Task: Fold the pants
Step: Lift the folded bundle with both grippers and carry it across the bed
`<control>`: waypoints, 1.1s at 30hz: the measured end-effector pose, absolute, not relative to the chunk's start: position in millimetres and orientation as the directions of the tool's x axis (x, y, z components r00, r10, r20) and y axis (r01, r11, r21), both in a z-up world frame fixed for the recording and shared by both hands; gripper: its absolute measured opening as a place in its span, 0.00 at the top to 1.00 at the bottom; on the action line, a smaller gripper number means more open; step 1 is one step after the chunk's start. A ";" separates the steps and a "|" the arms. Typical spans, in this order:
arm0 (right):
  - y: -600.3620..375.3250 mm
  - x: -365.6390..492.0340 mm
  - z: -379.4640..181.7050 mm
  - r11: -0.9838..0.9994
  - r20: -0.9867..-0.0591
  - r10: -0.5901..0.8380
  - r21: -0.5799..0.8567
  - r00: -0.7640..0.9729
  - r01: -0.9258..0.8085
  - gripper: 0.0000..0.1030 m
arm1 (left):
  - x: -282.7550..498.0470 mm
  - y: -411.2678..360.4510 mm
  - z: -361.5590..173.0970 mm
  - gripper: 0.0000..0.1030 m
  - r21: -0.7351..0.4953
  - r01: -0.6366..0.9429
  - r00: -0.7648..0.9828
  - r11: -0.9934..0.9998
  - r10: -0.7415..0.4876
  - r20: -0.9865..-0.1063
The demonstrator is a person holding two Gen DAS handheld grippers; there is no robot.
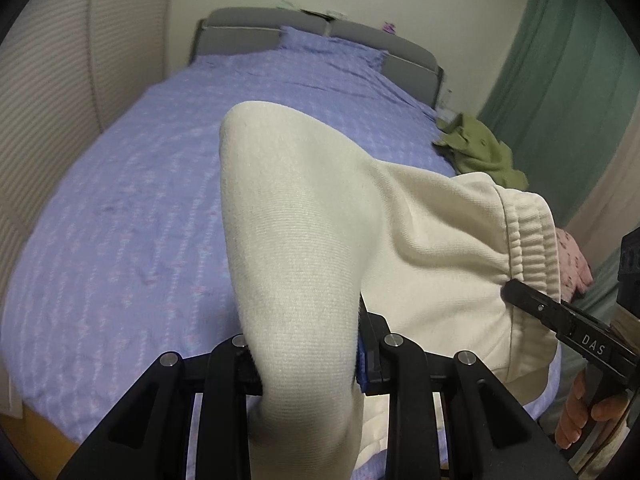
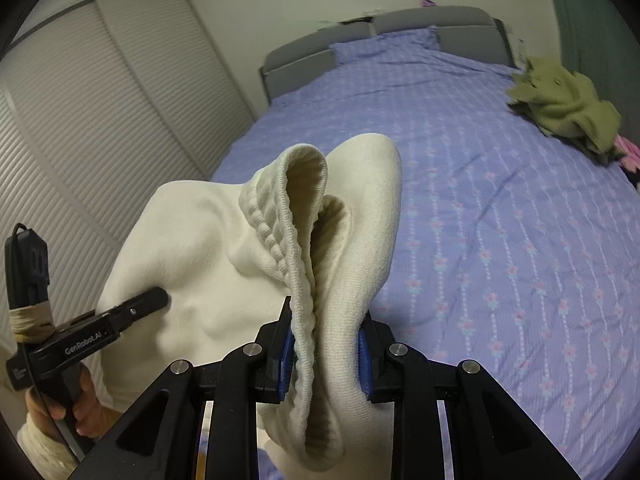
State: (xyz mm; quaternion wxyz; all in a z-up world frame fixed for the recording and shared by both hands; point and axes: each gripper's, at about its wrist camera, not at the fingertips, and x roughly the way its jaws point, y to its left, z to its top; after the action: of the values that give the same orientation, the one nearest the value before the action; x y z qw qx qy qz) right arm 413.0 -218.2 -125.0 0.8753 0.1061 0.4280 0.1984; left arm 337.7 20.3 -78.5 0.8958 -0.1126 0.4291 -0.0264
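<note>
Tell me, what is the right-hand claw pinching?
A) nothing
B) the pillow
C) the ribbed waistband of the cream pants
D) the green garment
C: in the right wrist view the right gripper is shut on the ribbed waistband of the cream pants, held above the bed.

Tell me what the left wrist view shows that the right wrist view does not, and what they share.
Left wrist only: the right gripper seen from outside, pinching the ribbed waistband, and a pink garment beside it.

Right wrist only: the slatted closet doors, the left gripper from outside, and the waistband's open inside.

Both: the cream pants held up by both grippers over the purple bedspread, the grey headboard and the green garment.
</note>
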 end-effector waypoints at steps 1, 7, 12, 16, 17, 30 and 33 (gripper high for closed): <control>-211.4 410.8 -123.6 0.892 -0.703 0.452 0.358 0.549 -0.276 0.73 | 329.0 26.2 -76.0 0.73 -0.219 -0.068 0.639 0.973 -0.126 -0.759; -175.9 397.2 -123.7 0.864 -0.696 0.501 0.373 0.514 -0.337 0.73 | 297.8 63.7 -78.4 0.73 -0.235 -0.130 0.658 0.963 -0.094 -0.748; -128.5 388.3 -126.7 0.854 -0.722 0.509 0.358 0.468 -0.378 0.73 | 282.1 119.1 -94.3 0.73 -0.260 -0.180 0.653 0.949 -0.083 -0.753; -70.7 387.2 -141.0 0.853 -0.747 0.506 0.356 0.432 -0.382 0.73 | 283.0 172.8 -110.8 0.73 -0.241 -0.169 0.621 0.956 -0.087 -0.779; -57.4 387.4 -146.3 0.855 -0.752 0.504 0.363 0.426 -0.371 0.73 | 284.7 187.3 -114.1 0.73 -0.238 -0.165 0.608 0.957 -0.092 -0.789; 120.5 426.4 -197.3 0.865 -0.794 0.494 0.406 0.355 -0.296 0.74 | 342.4 370.7 -148.9 0.73 -0.158 -0.065 0.520 0.985 -0.102 -0.848; 147.1 443.8 -206.3 0.868 -0.801 0.485 0.392 0.351 -0.306 0.74 | 371.1 403.0 -159.9 0.73 -0.160 -0.051 0.509 0.986 -0.112 -0.853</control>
State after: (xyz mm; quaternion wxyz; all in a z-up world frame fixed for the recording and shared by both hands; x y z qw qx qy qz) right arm 443.8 147.1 -206.3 0.8173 0.0870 0.5156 0.2419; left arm 371.1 403.0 -159.9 0.8647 -0.0823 0.4951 -0.0175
